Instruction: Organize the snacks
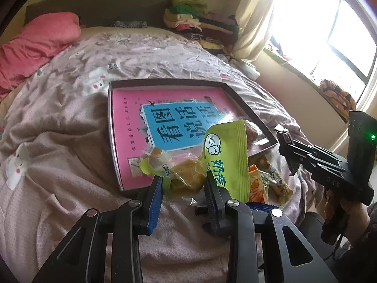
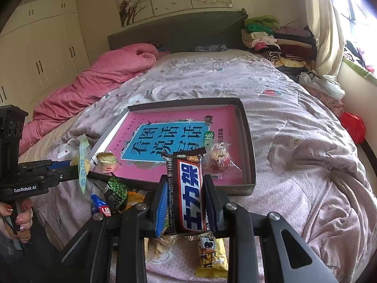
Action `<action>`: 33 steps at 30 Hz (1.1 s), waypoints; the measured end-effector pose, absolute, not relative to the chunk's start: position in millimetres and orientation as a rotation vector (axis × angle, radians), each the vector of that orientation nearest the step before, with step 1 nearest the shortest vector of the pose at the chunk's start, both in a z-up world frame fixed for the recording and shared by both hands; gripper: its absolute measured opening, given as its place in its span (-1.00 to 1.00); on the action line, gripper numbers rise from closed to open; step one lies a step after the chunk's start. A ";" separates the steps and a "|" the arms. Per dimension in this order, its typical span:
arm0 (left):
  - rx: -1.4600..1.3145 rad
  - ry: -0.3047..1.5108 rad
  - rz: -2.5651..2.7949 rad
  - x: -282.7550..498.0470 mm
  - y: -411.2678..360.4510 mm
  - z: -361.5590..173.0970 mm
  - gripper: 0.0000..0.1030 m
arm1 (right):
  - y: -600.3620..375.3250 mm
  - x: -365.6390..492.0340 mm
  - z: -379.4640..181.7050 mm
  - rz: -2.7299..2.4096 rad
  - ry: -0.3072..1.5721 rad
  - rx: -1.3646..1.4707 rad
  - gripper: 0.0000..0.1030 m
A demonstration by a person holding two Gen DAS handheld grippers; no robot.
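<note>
A shallow dark tray (image 1: 165,81) (image 2: 249,141) lies on the bed with a pink and blue book flat inside it. My left gripper (image 1: 185,184) is shut on a green milk-snack packet (image 1: 226,151) with a yellow cake in it, held over the tray's near edge. My right gripper (image 2: 186,184) is shut on a chocolate bar (image 2: 190,195) in a brown, white and blue wrapper, held upright in front of the tray. A clear bag of red sweets (image 2: 219,161) lies in the tray's near right corner. A small packet (image 2: 106,160) sits at its near left edge.
Loose snacks lie on the quilt before the tray: a green packet (image 2: 116,191), a blue one (image 2: 100,206), yellow ones (image 2: 209,254). A pink duvet (image 2: 106,75) is bunched at the back left, folded clothes (image 2: 271,37) at the back right by the curtain.
</note>
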State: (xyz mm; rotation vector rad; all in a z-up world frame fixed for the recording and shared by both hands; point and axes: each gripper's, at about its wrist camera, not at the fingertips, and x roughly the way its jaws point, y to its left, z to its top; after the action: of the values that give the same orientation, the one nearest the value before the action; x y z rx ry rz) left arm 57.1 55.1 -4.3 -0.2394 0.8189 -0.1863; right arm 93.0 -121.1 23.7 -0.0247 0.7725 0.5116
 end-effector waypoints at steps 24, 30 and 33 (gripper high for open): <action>-0.260 0.714 -0.034 61.8 99.8 8.3 -0.32 | -120.9 99.7 36.4 0.492 0.740 0.010 -0.44; -0.235 0.734 -0.022 70.1 94.3 -0.7 -0.32 | -121.7 104.4 37.3 0.487 0.735 0.018 -0.44; -0.231 0.733 -0.034 74.1 90.0 -3.3 -0.32 | -120.2 107.2 38.1 0.486 0.729 0.019 -0.44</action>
State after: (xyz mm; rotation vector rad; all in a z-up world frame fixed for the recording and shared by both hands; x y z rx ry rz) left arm 74.1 90.0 -3.3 -0.2313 0.7326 -0.0344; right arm 107.2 -120.2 38.1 0.0189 0.7295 0.4862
